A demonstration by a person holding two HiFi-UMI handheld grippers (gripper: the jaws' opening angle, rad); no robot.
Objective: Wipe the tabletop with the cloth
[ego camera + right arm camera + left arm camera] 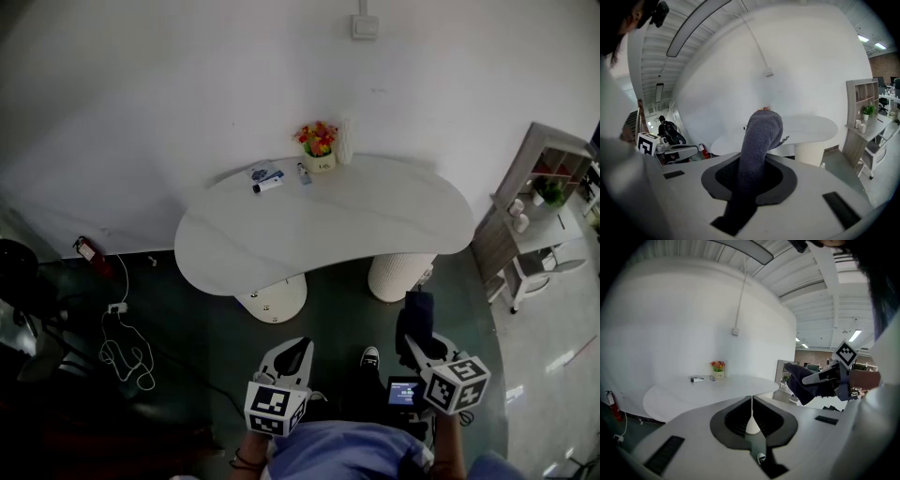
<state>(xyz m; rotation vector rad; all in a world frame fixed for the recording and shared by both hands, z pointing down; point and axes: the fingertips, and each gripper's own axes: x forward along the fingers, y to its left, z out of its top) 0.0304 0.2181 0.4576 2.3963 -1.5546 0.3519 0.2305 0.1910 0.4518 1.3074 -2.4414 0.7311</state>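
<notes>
The white kidney-shaped table (375,220) stands ahead of me by the wall; it also shows in the left gripper view as the table (684,390). My right gripper (419,339) is shut on a dark grey cloth (417,314), held in the air short of the table's near edge. In the right gripper view the cloth (759,140) rises from between the jaws and hides part of the table. My left gripper (296,347) hangs beside it, lower left, shut with nothing in it; its jaws meet along a thin line at the left gripper (751,398).
At the table's far edge sit a flower pot (319,147), a white tube (268,185), a packet (264,172) and a small bottle (304,172). A shelf unit (539,202) stands at the right. A fire extinguisher (90,253) and a white cable (127,352) lie on the floor at the left.
</notes>
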